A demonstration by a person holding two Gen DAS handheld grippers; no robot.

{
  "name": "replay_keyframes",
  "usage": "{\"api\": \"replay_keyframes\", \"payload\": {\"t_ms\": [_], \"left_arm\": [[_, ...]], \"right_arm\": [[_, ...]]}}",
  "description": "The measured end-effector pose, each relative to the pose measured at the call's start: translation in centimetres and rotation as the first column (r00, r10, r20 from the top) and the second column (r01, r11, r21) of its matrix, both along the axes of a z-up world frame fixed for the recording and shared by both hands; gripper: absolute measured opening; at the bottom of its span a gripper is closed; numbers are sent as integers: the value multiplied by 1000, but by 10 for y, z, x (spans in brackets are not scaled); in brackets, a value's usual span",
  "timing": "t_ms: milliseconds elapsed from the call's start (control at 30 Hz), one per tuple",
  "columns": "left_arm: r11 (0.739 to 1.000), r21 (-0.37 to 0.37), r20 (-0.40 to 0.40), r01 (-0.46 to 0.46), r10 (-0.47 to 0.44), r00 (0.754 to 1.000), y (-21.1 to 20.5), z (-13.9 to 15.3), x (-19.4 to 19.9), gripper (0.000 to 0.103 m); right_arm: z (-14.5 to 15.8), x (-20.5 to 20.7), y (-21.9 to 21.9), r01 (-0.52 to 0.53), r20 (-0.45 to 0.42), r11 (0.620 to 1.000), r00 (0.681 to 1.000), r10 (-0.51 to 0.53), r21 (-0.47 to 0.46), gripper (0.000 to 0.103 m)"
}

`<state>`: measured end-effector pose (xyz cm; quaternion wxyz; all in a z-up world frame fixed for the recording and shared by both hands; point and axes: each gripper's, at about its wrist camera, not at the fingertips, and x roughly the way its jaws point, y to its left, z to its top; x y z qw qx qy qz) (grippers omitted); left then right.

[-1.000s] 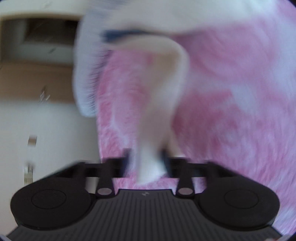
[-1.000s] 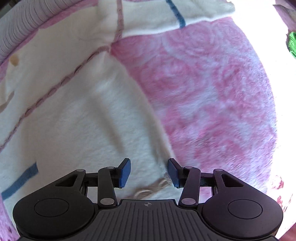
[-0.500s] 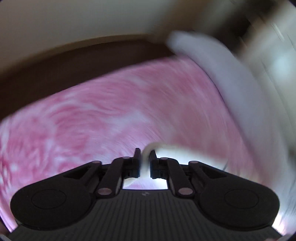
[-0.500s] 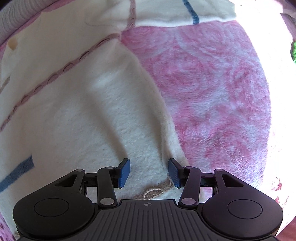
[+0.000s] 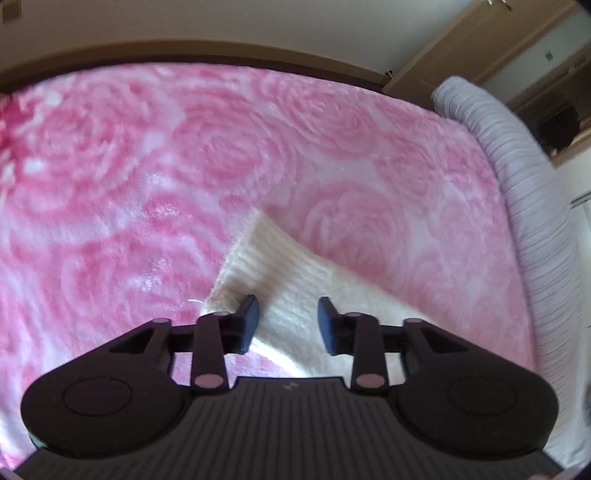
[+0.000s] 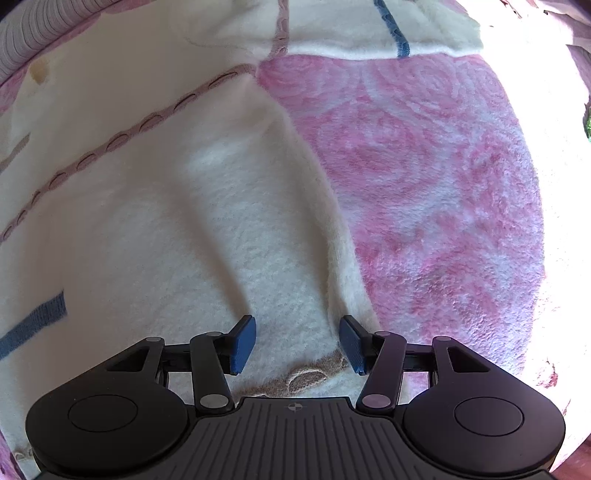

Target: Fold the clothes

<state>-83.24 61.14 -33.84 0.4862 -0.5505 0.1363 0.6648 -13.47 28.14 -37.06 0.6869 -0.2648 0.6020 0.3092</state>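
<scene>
Here, line by line, is what we see.

Left gripper [image 5: 288, 319]: its jaws stand apart with nothing between them; we see it poised over the ribbed cuff [image 5: 258, 258] of a cream sleeve, whether touching the cloth we cannot tell.

Sleeve: it lies flat on the pink blanket [image 5: 147, 166], the cuff end pointing away from the camera, the rest running back under the gripper body toward the lower right.

Right gripper [image 6: 297, 341]: jaws also spread wide and empty — we find them low over the cream garment [image 6: 147, 221], near its right-hand edge, where a brown looped trim [image 6: 306, 376] shows between the blue pads.

Cream garment: it is spread across the pink blanket and fills the left and middle of the right wrist view; a soft crease runs up from the left finger [image 6: 242, 343]. A pinkish-brown chain-stitch line [image 6: 122, 136] crosses it diagonally, a blue stripe [image 6: 33, 325] sits at the lower left, and another blue stripe [image 6: 395, 27] marks the sleeve stretched along the top.

Blanket: fluffy, with a rose pattern — bare to the right of the garment in the right wrist view.

Surroundings: a grey striped roll [image 5: 524, 184] borders the bed at the right of the left wrist view; a brown headboard [image 5: 184, 55] and wooden doors [image 5: 480, 40] stand beyond.
</scene>
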Motion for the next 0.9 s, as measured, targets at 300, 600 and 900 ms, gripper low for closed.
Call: {"api": "replay_keyframes", "payload": {"t_ms": [300, 600, 900], "left_arm": [[970, -158, -438, 187, -238, 867, -35, 23, 74, 26], [850, -27, -184, 527, -522, 833, -111, 11, 271, 28], [845, -4, -82, 534, -533, 842, -158, 14, 374, 28]], "right_arm": [[7, 19, -13, 15, -1, 998, 1000, -15, 57, 54], [26, 162, -65, 276, -35, 902, 959, -280, 331, 54], [6, 346, -105, 442, -152, 694, 885, -439, 568, 54]]}}
